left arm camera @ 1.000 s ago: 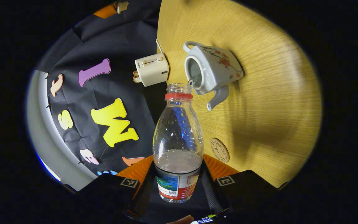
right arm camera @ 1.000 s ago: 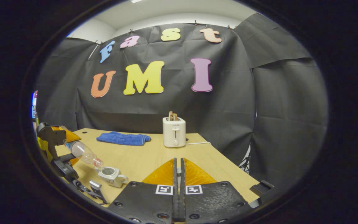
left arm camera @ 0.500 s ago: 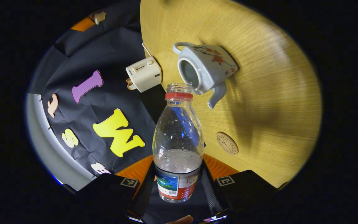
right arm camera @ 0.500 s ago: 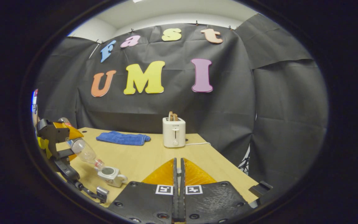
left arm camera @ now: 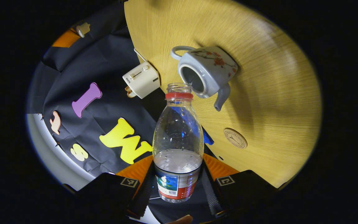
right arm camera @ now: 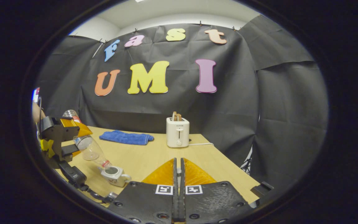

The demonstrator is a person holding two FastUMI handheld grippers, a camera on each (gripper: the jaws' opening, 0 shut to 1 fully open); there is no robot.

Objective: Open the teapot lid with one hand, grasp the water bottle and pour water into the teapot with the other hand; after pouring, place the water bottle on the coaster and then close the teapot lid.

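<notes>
My left gripper (left arm camera: 178,167) is shut on the body of a clear water bottle (left arm camera: 178,137) with a red neck ring and no cap. The bottle tilts mouth-down over the open top of the white flowered teapot (left arm camera: 208,73), and a thin stream runs into it. From the right gripper view, the left gripper (right arm camera: 62,137) holds the bottle (right arm camera: 92,151) slanted down at the teapot (right arm camera: 114,175). A round coaster (left arm camera: 235,138) lies on the table near the teapot. My right gripper (right arm camera: 178,168) hangs above the table, fingers together on a small pale piece, apparently the lid's knob.
A white toaster (right arm camera: 177,132) with bread in it stands at the back edge of the wooden table (right arm camera: 148,155), its cord trailing right. A blue cloth (right arm camera: 126,137) lies at the back left. A hand (right arm camera: 36,112) holds the left gripper.
The left gripper has lifted the bottle's rear end, so the bottle tilts more steeply over the teapot. The right gripper has barely shifted.
</notes>
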